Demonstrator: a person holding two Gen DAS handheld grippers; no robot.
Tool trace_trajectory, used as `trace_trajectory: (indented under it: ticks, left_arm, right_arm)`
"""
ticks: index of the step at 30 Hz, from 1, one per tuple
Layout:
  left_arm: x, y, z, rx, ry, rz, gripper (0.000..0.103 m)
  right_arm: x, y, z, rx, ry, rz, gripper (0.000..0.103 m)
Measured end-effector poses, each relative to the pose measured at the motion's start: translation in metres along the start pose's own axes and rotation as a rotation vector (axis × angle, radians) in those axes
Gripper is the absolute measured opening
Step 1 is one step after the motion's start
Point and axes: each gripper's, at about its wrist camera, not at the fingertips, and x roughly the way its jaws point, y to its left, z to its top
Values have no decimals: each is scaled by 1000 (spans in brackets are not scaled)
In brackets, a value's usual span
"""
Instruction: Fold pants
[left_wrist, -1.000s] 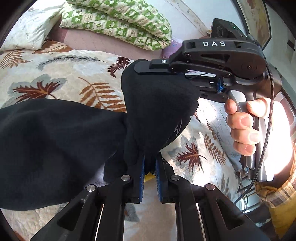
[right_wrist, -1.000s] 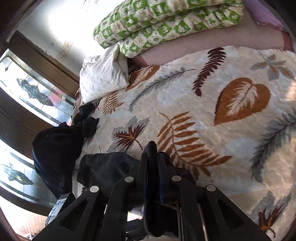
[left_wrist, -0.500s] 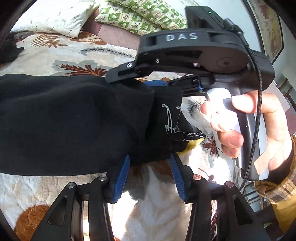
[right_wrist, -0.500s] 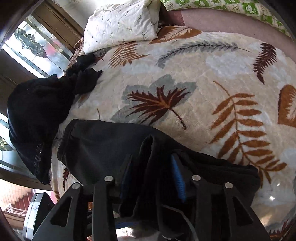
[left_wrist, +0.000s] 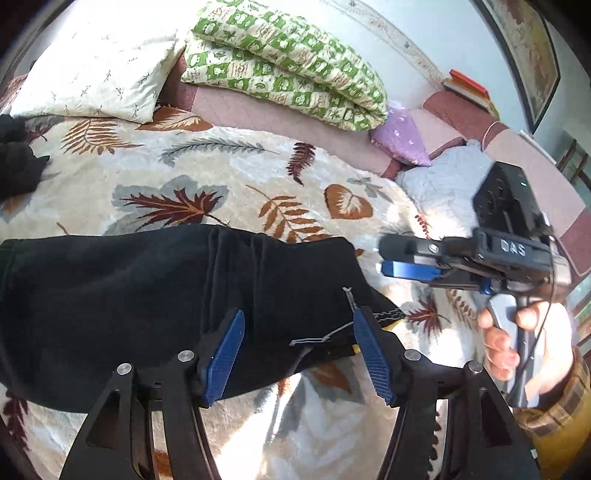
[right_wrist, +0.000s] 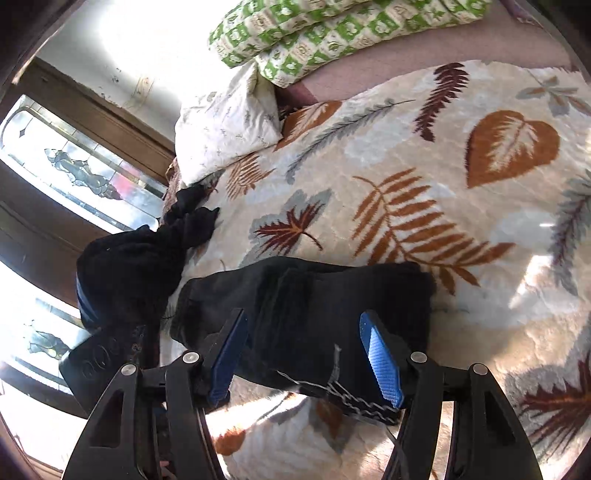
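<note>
Black pants (left_wrist: 155, 295) lie folded flat on the leaf-patterned blanket, a drawstring trailing at their near right corner (left_wrist: 321, 338). My left gripper (left_wrist: 299, 350) is open just above their near edge, empty. My right gripper (left_wrist: 406, 266) shows in the left wrist view, held to the right of the pants, open. In the right wrist view the pants (right_wrist: 314, 306) lie under my open right gripper (right_wrist: 304, 363), with the drawstring (right_wrist: 354, 398) near its right finger.
A pile of other black clothing (right_wrist: 125, 273) lies at the bed's left edge by the window. A white pillow (left_wrist: 92, 70) and a green checked quilt (left_wrist: 288, 62) sit at the head of the bed. Leaf blanket (right_wrist: 461, 206) spreads right.
Both grippers let go of the pants and opened wide. The pants dropped flat onto the blanket. The right gripper pulled back to the right.
</note>
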Motion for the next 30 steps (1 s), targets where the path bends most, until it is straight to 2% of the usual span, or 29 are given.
trace_trajectory:
  ticks: [4, 5, 6, 7, 8, 10, 15, 18, 21, 24, 26, 27, 28, 30]
  left_arm:
    - [33, -3, 18, -40, 91, 22, 59]
    - [40, -2, 21, -44, 105, 25, 54]
    - [48, -2, 24, -44, 121, 30, 45]
    - [60, -3, 29, -45, 145, 37, 18]
    - [68, -3, 31, -47, 165, 46, 8]
    - [78, -4, 37, -48, 154, 54, 6]
    - [65, 7, 41, -69, 87, 52, 4]
    - [56, 19, 38, -78, 74, 57, 4]
    - [50, 27, 34, -84, 84, 69, 4]
    - [52, 30, 31, -97, 104, 74, 4]
    - [54, 27, 30, -100, 109, 74, 5]
    - [55, 26, 29, -99, 109, 72, 5]
    - [54, 24, 29, -98, 110, 71, 5]
    - [52, 24, 27, -105, 113, 61, 5]
  right_arm:
    - [-21, -20, -29, 20, -54, -73, 65]
    - [-24, -25, -37, 17, -57, -83, 65]
    - [-26, -27, -46, 5, -57, -98, 65]
    - [-25, -28, -55, -17, -56, -118, 65]
    - [-24, -28, -63, -44, -50, -140, 65]
    - [-17, -25, -78, -106, -32, -180, 65]
    - [12, -8, -90, -283, -19, -341, 63]
    - [26, -6, -84, -297, -39, -388, 60]
    - [36, -4, -81, -311, -61, -465, 51]
    - [38, -4, -80, -289, -95, -486, 48]
    - [38, -4, -80, -273, -113, -476, 37]
    - [37, -2, -81, -276, -121, -468, 18]
    - [36, 1, -82, -283, -131, -452, 12]
    - [25, 7, -85, -281, -176, -435, 10]
